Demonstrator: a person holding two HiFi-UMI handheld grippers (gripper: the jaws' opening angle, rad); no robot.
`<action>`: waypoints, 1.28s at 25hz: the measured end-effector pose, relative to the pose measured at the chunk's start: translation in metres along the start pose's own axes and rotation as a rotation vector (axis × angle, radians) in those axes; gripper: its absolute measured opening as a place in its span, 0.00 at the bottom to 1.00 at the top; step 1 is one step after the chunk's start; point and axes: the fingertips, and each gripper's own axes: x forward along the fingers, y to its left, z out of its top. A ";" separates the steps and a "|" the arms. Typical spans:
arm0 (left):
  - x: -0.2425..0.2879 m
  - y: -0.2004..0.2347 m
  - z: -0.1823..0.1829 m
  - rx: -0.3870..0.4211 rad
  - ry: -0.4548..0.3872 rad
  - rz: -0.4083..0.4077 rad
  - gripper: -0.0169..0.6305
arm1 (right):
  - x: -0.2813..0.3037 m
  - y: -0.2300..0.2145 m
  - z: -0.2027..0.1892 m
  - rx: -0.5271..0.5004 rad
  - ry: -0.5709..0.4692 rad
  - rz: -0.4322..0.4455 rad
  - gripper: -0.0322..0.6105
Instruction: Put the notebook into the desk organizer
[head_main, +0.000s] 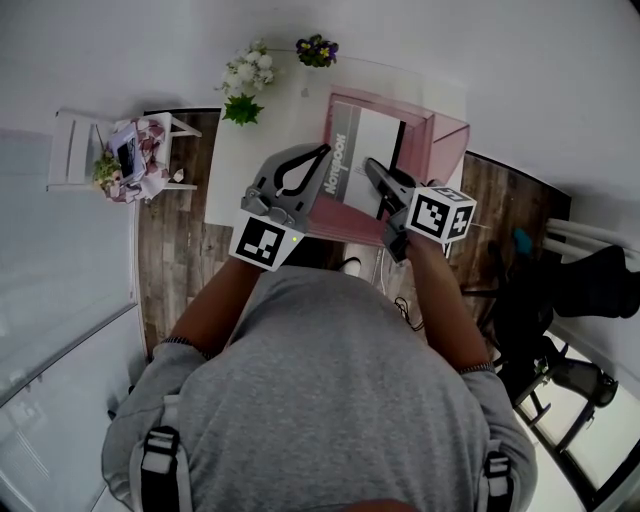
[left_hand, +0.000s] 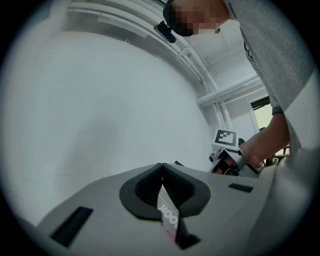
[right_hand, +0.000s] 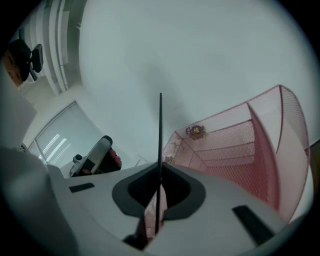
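The notebook (head_main: 362, 150), white and grey with dark lettering down its left side, is held tilted over the pink mesh desk organizer (head_main: 447, 140) on the white table (head_main: 228, 170). Its far part lies within the organizer's open frame. My left gripper (head_main: 321, 153) is shut on the notebook's left edge, and the lettered notebook cover (left_hand: 168, 216) shows between the closed pads. My right gripper (head_main: 373, 166) is shut on the near right edge, where the notebook (right_hand: 160, 130) shows edge-on as a thin dark line. The organizer's mesh (right_hand: 240, 150) stands just right of that gripper.
White flowers (head_main: 246, 78) and purple flowers (head_main: 317, 50) stand at the table's far edge. A small white stand (head_main: 90, 150) with clutter sits at the left on the wooden floor. A dark chair (head_main: 590, 285) is at the right, with cables (head_main: 400, 295) below the table's near edge.
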 end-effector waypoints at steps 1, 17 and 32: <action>0.000 0.001 -0.001 -0.002 0.000 0.001 0.06 | 0.002 -0.003 0.001 0.000 0.004 -0.007 0.08; 0.005 0.010 -0.005 -0.031 -0.003 -0.007 0.06 | 0.022 -0.034 0.006 -0.166 0.025 -0.209 0.16; 0.007 0.015 -0.008 -0.042 -0.002 -0.021 0.06 | 0.040 -0.042 -0.009 -0.375 0.089 -0.359 0.56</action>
